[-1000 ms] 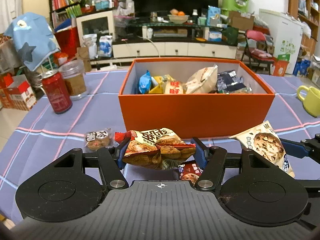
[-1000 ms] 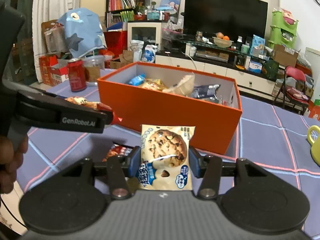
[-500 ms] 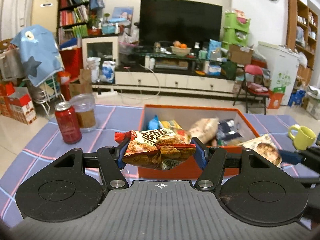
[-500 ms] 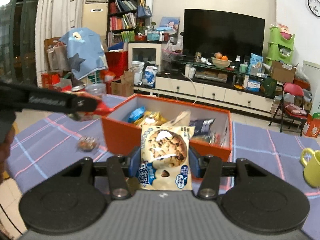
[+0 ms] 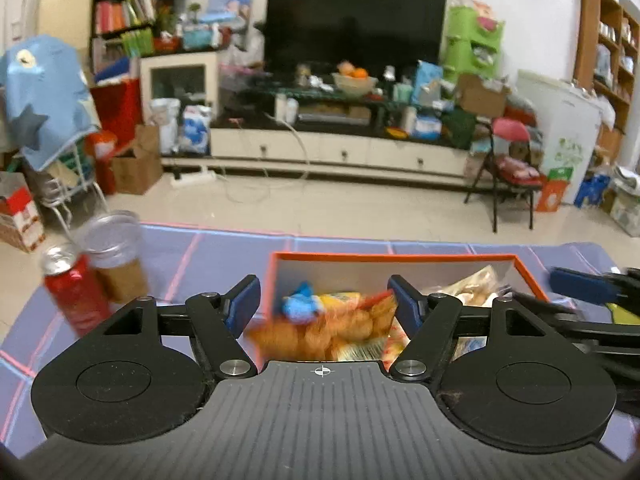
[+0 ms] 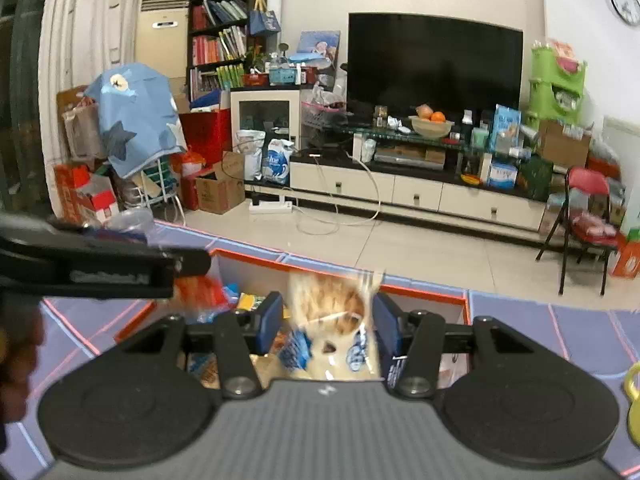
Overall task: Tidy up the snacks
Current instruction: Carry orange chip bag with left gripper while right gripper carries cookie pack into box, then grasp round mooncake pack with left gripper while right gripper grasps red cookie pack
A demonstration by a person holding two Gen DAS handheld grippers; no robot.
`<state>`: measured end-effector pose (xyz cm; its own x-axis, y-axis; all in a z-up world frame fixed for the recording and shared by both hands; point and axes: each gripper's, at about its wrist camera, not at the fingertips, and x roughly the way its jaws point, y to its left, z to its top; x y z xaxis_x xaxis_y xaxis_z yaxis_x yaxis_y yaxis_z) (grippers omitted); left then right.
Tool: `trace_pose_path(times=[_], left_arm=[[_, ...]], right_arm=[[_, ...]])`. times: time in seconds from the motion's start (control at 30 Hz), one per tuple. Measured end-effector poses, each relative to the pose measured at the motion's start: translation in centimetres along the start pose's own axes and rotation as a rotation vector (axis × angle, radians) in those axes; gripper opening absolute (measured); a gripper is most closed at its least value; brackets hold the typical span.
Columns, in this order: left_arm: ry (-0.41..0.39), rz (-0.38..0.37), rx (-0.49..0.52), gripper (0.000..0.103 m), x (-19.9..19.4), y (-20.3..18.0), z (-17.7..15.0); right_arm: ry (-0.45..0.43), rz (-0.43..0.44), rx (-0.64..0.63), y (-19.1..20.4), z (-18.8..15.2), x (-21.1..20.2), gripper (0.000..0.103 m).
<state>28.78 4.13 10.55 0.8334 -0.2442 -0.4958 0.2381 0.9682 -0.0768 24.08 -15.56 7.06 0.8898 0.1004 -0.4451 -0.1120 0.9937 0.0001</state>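
We've got both claws hanging over the orange box (image 5: 394, 258) on the table (image 5: 224, 248) with its purple plaid cloth. The left claw (image 5: 323, 304) is spread wide, blue pads (image 5: 242, 303) well clear of anything, and the orange snack bag (image 5: 324, 328) shows as a motion-smeared blur between and below them, over the box's inside, not touching either pad as far as we can tell. Underneath it we can make out other packets in the box, including a blue one (image 5: 299, 305) and a pale bag (image 5: 476, 286) toward the right end.

Over on the right wrist view, the right claw (image 6: 327, 320) is apart too, and the cookie packet (image 6: 334, 320) sits blurred in the gap above the box (image 6: 424, 294); can't tell if a pad still brushes it. The left claw's arm (image 6: 104, 266) crosses that view on the left side.

On the table left of the box there's a red soda can (image 5: 76, 292) right beside a clear lidded jar (image 5: 116, 256), and a yellow-green mug (image 6: 632, 404) out at the right edge.
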Motion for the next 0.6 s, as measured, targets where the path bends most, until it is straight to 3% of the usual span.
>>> trace_pose_path(times=[0.07,0.17,0.3,0.4,0.6], left_arm=[[-0.07,-0.004,0.019,0.055,-2.3,2.1,-1.1],[-0.099,-0.017,0.032,0.058,-4.8,6.2,-3.3],[-0.05,0.027,0.061,0.063,-6.0,11.9,-6.7],[-0.002,0.034,0.038,0.062,-5.8,15.0,-9.3],[-0.004,-0.073,0.155,0.061,-4.2,14.9,-11.5]], right_arm=[[-0.03,0.028,-0.011,0.3,-0.8,-2.6,0.062],[-0.02,0.055,-0.032,1.1,-4.0,-6.1,0.064],[0.098,0.114,-0.005,2.4,-9.5,-8.6,0.066],[0.162,0.128,-0.056,4.4,-11.9,-9.0,0.068],[0.191,0.119,-0.078,6.2,-12.5,-7.8,0.07]])
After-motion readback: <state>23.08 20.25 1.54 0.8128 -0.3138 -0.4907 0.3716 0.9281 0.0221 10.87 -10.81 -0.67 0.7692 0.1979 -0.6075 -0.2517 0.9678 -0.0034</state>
